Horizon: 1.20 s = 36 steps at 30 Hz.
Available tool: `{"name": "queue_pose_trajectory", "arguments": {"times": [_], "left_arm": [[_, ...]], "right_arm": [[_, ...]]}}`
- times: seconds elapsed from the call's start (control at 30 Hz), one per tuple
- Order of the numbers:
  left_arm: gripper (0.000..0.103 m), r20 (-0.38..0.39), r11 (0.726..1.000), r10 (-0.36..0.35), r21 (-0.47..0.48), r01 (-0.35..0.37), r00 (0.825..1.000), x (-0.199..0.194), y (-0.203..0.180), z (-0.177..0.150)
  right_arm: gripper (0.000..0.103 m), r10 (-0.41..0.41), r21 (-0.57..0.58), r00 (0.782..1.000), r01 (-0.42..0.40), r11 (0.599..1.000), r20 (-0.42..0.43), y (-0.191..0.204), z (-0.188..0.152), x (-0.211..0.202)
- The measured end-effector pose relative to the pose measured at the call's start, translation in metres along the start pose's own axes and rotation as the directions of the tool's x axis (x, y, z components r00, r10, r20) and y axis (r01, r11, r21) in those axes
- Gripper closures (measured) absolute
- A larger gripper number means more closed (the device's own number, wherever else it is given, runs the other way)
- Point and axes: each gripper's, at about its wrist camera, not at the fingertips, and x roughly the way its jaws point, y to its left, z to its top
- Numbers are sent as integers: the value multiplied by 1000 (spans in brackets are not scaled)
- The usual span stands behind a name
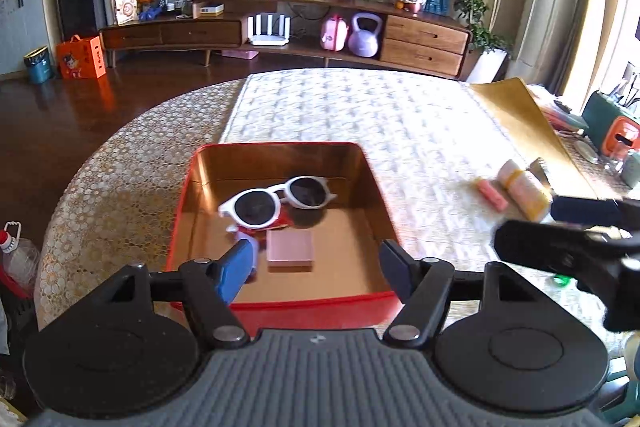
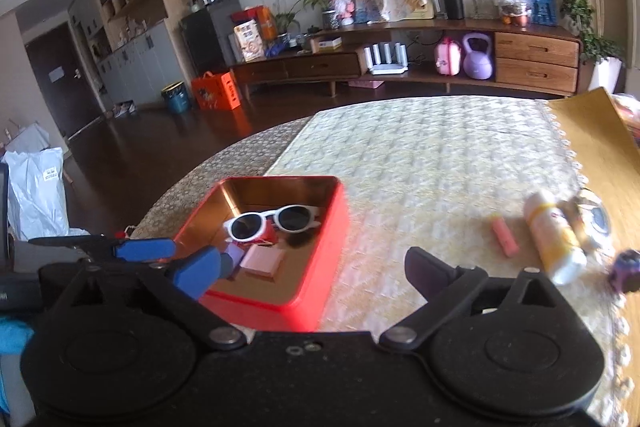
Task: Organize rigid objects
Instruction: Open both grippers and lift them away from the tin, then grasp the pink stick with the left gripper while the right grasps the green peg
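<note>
Desk (image 1: 360,115): round, I see patterned cloth, living room behind.
Tin (image 1: 182,211): one, red, holding one white sunglasses (image 1: 276,203), one pink box (image 1: 290,251).
Loose: one pink stick (image 1: 493,194), one cream tube (image 1: 524,189), lying on the cloth right of the tin.
Left gripper (image 1: 314,269): my fingers released, over tin.
Right gripper (image 2: 312,267): fingers spread, empty.

Red tin (image 1: 182,211): glossy metal. Sunglasses (image 1: 280,201): shiny plastic. Tablecloth (image 1: 400,123): probably quilted fabric.

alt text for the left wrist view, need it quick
An open left gripper hangs over a red tin holding white sunglasses and a pink box. A pink stick and a tube lie on the tablecloth to its right.
</note>
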Motion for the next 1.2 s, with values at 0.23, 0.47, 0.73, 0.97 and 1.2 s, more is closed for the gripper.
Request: {"name": "queue_pose_trajectory", "arguments": {"times": [0.23,0.47,0.73,0.97,1.2], "left_arm": [[23,9,998,-57,19,56,998,-7,-30,-4],[21,-5,993,-114,29,114,994,-2,-62,-4],[20,-37,985,-137,98,140,990,31,-108,5],[20,-113,985,-138,92,148,984,82,-139,23],[20,-140,988,-108,99,122,984,131,-168,41]], "right_arm": [[0,-85,40,996,84,996,32,-38,-27,-38],[0,-139,63,990,137,989,32,-72,-50,-56],[0,-185,58,983,184,981,6,-99,-67,-49],[1,-200,17,979,201,979,-37,-115,-74,-29],[10,-188,22,978,191,981,-87,-138,-77,-2]]}}
